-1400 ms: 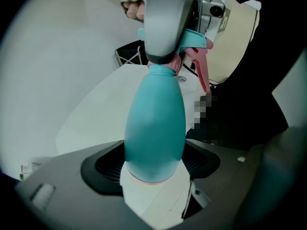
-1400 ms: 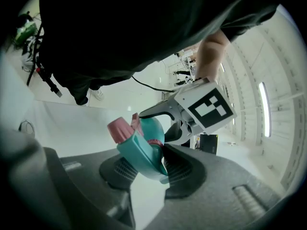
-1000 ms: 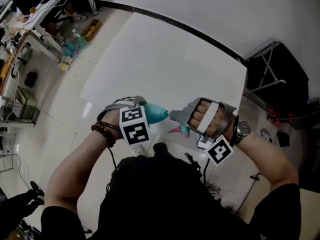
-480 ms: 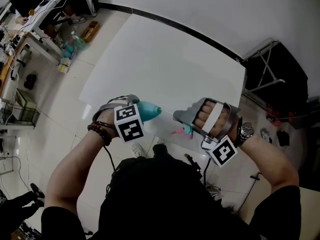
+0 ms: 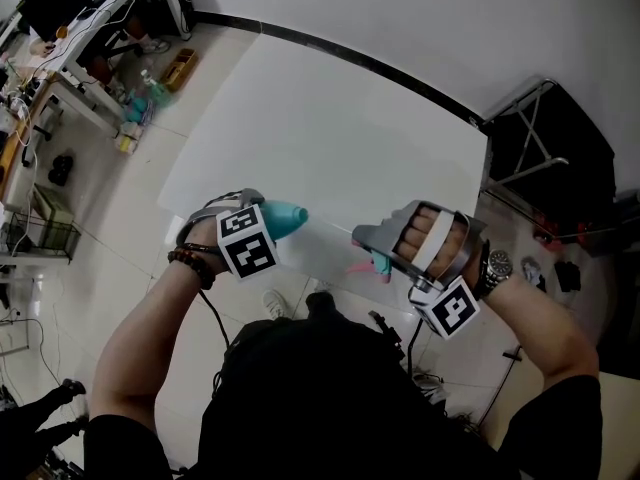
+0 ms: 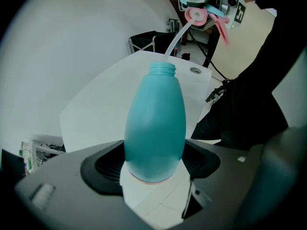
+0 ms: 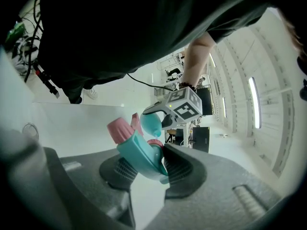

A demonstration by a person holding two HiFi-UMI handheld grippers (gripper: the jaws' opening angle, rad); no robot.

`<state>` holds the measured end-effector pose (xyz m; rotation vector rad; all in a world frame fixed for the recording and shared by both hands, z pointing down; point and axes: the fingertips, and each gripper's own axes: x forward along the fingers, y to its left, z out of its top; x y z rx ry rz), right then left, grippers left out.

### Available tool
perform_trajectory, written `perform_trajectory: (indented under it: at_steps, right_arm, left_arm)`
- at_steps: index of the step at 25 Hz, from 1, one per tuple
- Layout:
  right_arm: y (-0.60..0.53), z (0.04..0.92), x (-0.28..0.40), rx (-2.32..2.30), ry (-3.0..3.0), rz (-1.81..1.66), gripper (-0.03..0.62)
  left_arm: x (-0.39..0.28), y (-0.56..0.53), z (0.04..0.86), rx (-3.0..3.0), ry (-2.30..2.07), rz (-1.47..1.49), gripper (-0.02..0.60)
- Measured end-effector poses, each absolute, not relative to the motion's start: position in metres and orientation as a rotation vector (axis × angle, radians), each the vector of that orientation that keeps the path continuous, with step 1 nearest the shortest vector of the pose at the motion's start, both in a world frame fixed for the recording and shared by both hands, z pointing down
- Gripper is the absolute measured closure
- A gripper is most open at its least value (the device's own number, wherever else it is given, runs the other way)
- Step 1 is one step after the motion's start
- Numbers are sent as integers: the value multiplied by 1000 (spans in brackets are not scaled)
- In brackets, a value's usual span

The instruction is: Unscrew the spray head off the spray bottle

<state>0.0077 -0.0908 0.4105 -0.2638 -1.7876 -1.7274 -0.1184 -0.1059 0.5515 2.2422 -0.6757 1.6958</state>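
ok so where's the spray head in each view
Head view: the spray head is right of centre, held in the right gripper.
Left gripper view: top edge, right of centre, above the bottle's open neck.
Right gripper view: low centre, clamped between the jaws.
Shared landmark: the bottle.

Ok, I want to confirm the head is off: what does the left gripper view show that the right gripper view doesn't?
Only the left gripper view: the left gripper clamped on the teal bottle, its bare threaded neck, and the white tube running from the spray head. Only the right gripper view: the right gripper clamped on the spray head, plus the left gripper's marker cube. Both: teal bottle and spray head, apart.
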Motion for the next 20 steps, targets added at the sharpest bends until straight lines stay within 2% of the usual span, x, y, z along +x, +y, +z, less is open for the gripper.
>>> perform_trajectory:
  at_steps: [20]
  right_arm:
    - [-118, 395, 29, -35, -1896, -1576, 473]
  left_arm:
    - [-122, -128, 559, 2173, -796, 1593, 183]
